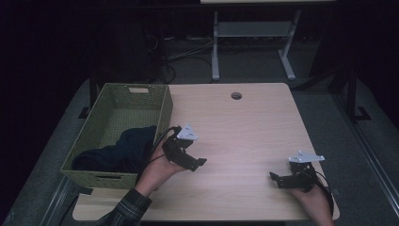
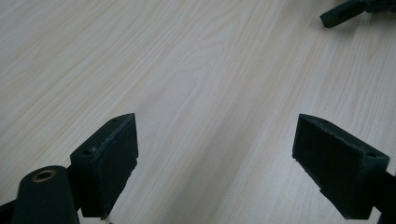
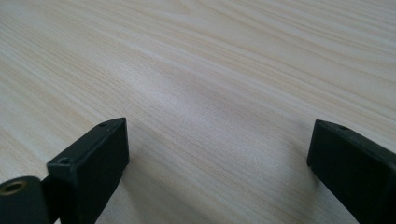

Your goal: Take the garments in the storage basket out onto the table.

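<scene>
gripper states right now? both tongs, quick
Left tongs: open, holding nothing, bare table between the jaws.
Right tongs: open, holding nothing, over the table.

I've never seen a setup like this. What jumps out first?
A green woven basket at the table's left edge, with a dark cloth heaped inside it. Then the two black hand-held tools: the left gripper beside the basket, the right gripper near the right front corner, both open over bare wood.

Lab or office workroom: light wood-laminate desk (image 1: 244, 122) with round cable hole (image 1: 236, 95), grey carpet floor (image 1: 329, 117), loose black cables (image 1: 179, 56), white metal table frame (image 1: 254, 33).
</scene>
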A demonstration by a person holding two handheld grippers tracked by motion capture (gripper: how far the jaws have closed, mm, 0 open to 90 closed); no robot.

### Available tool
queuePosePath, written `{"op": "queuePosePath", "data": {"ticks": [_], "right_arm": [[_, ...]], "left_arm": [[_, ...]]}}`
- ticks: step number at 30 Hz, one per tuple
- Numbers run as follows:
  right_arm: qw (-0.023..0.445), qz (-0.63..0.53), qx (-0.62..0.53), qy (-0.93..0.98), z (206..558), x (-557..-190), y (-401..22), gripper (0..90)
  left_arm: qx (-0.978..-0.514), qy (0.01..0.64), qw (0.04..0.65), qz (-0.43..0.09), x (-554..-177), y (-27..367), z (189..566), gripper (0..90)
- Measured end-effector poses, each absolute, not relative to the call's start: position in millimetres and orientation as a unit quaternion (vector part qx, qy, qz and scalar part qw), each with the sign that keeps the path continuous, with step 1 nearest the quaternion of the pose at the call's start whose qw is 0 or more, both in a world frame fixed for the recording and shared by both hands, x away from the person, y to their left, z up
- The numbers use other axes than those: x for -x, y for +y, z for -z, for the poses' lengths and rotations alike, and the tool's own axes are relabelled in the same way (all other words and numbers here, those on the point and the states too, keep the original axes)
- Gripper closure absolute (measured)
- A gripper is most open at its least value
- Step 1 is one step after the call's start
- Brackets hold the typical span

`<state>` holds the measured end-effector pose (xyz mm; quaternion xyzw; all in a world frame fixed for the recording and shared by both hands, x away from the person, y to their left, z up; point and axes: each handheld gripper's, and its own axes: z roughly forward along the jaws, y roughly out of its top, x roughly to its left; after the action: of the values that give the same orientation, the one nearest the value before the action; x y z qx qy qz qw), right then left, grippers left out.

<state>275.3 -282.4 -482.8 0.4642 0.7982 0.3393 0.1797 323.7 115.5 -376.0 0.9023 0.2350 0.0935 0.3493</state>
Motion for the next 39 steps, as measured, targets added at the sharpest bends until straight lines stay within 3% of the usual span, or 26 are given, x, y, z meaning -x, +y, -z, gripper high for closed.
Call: {"op": "queuePosePath", "data": {"ticks": [39], "right_arm": [[0.181, -0.340, -0.463, 0.799, 483, -275, -283, 5.3]], "left_arm": [[-0.900, 0.257, 0.330, -0.119, -335, 166, 334, 14.4]]}}
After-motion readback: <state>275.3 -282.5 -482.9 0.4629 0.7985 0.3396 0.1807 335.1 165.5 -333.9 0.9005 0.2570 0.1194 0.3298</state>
